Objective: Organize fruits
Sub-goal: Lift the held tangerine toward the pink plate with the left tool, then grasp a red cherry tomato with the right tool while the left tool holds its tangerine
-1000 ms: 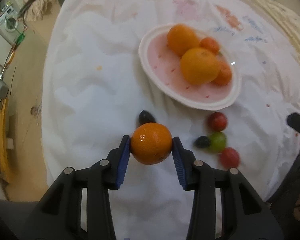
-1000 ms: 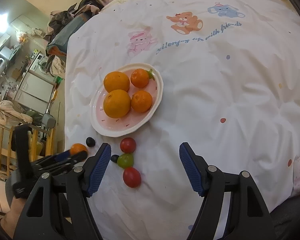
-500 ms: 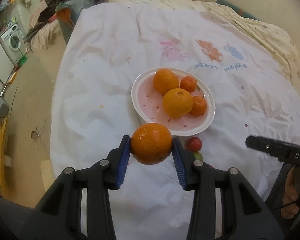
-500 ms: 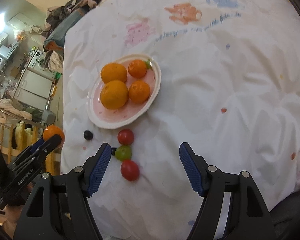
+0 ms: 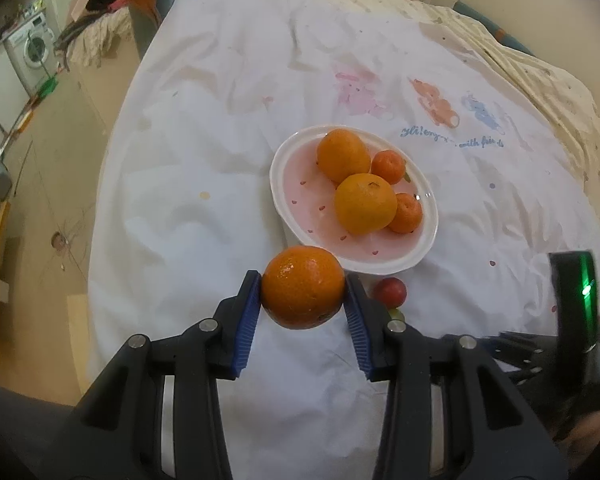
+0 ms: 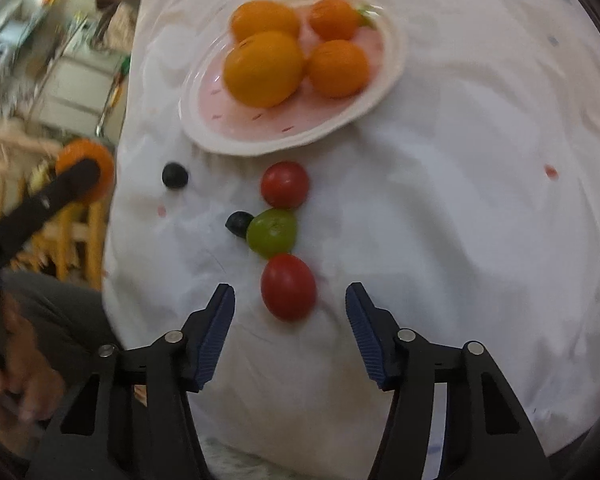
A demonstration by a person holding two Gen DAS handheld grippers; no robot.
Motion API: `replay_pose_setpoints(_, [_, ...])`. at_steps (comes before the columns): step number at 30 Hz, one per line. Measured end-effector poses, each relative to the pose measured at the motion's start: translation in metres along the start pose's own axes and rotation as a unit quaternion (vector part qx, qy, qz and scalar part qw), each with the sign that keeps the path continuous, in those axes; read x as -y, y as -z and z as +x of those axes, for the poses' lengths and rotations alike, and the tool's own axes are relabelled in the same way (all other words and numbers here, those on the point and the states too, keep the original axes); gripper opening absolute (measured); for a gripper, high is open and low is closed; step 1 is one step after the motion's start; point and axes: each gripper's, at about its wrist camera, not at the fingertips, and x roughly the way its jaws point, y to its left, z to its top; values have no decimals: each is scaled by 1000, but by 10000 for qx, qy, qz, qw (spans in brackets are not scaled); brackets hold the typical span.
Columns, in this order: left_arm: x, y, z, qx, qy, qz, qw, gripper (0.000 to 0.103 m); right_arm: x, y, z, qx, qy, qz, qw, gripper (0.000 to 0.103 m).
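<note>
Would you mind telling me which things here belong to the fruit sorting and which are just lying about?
Part of the job:
- orange in the left tool
- plate holding four oranges
- two red tomatoes, a green tomatoe and two dark berries on the cloth
- open right tool

Just lying about:
- washing machine
- clothes pile

Left gripper [image 5: 303,289], raised at the scene's left, pads clamped on an orange [image 5: 302,287]; right gripper [image 6: 290,299], jaws spread wide, near edge.
</note>
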Motion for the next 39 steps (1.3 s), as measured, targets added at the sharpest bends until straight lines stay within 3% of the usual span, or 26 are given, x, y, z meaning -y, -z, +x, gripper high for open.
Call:
replay_pose_setpoints(2, [-3,0,0,-40,45,-63,10000,37,-4,-1,7,-38,78,-65,9999,59])
replay_pose_setpoints(7, [-8,0,2,-116,91,-175,9997,37,-6,0,14,-65,211,-191,9996,33])
replay_pose_setpoints(19, [-13,2,6,-126,-5,-251,9996,37,2,15,-18,143,-83,-151,9997,33])
replay_pose_setpoints(31, [-16,3,6,93,-247,-129,9996,37,10,12,-55,842,-384,206,9955,33])
replay_pose_setpoints(39, [-14,3,5,193,-348,-51,9992,37,11,5,-86,1554,-816,342,9839,33])
